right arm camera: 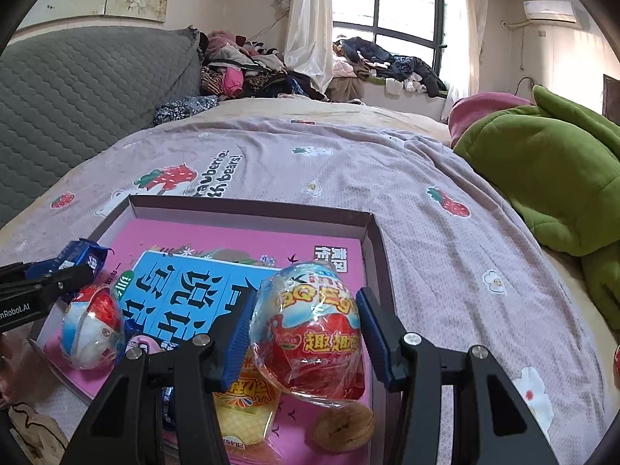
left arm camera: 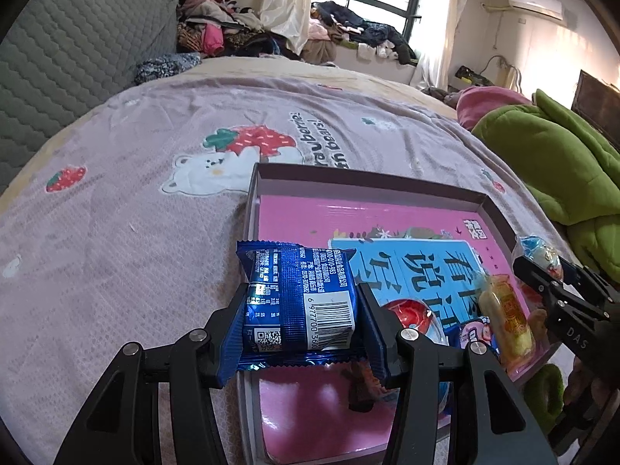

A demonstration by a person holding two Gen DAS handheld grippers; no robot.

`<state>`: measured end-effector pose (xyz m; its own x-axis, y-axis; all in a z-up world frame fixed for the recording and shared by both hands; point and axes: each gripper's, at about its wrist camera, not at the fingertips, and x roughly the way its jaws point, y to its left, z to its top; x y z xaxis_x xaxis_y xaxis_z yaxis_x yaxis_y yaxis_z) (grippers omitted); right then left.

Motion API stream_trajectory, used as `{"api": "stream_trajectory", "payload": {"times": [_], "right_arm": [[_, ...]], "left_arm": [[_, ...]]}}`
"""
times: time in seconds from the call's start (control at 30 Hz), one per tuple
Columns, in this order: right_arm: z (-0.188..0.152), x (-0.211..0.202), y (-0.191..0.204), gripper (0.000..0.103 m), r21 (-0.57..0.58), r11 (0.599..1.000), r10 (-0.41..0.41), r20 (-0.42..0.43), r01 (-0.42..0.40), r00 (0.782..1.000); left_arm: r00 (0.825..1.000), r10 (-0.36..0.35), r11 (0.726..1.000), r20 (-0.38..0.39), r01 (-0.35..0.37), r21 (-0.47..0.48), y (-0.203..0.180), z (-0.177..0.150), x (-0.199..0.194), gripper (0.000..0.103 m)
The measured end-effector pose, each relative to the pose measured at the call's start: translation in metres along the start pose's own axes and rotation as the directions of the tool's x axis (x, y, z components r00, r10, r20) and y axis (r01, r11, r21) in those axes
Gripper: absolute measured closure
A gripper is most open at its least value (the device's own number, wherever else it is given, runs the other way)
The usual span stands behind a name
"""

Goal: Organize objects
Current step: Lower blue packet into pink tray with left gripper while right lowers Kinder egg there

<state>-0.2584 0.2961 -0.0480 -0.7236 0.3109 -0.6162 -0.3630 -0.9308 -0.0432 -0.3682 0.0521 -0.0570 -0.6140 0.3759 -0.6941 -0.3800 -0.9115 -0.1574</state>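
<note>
My left gripper [left arm camera: 301, 310] is shut on a blue foil snack packet [left arm camera: 306, 271], barcode side up, held over the near left edge of a shallow pink-bottomed box tray [left arm camera: 348, 172] on the bed. My right gripper [right arm camera: 306, 310] is shut on an egg-shaped sweet [right arm camera: 310, 333] in clear wrap, red and white, held above the tray's [right arm camera: 248, 205] near right corner. Lying in the tray are a second wrapped egg [right arm camera: 91, 329], a yellow packet [right arm camera: 244, 407], a brown round snack [right arm camera: 343, 422] and a small pink packet [right arm camera: 143, 343]. The left gripper [right arm camera: 58, 271] shows at the right wrist view's left edge.
The tray rests on a lilac strawberry-print bedspread [left arm camera: 135, 232]. A green quilt [left arm camera: 550, 162] is bunched along the bed's right side. A grey quilted headboard [left arm camera: 77, 58] stands at the left, with piled clothes [left arm camera: 217, 27] and a window behind.
</note>
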Motion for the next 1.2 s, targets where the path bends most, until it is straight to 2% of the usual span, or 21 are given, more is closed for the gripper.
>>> {"api": "stream_trajectory", "payload": {"times": [0.2,0.83,1.2], "right_arm": [[-0.002,0.008,-0.001,0.050,0.002,1.000,-0.011,-0.027,0.011,1.000],[-0.004,0.010,-0.006,0.049,0.037,0.999,0.004,-0.041,-0.002,0.999],[-0.009,0.016,-0.015,0.049,0.082,0.997,0.023,-0.080,-0.017,0.997]], "left_arm": [[1.000,0.001,1.000,0.002,-0.001,0.006,-0.001,-0.001,0.001,0.049],[1.000,0.015,1.000,-0.002,-0.015,0.027,-0.003,-0.003,0.001,0.047],[1.000,-0.009,1.000,-0.012,0.009,0.011,-0.001,-0.005,0.000,0.047]]}}
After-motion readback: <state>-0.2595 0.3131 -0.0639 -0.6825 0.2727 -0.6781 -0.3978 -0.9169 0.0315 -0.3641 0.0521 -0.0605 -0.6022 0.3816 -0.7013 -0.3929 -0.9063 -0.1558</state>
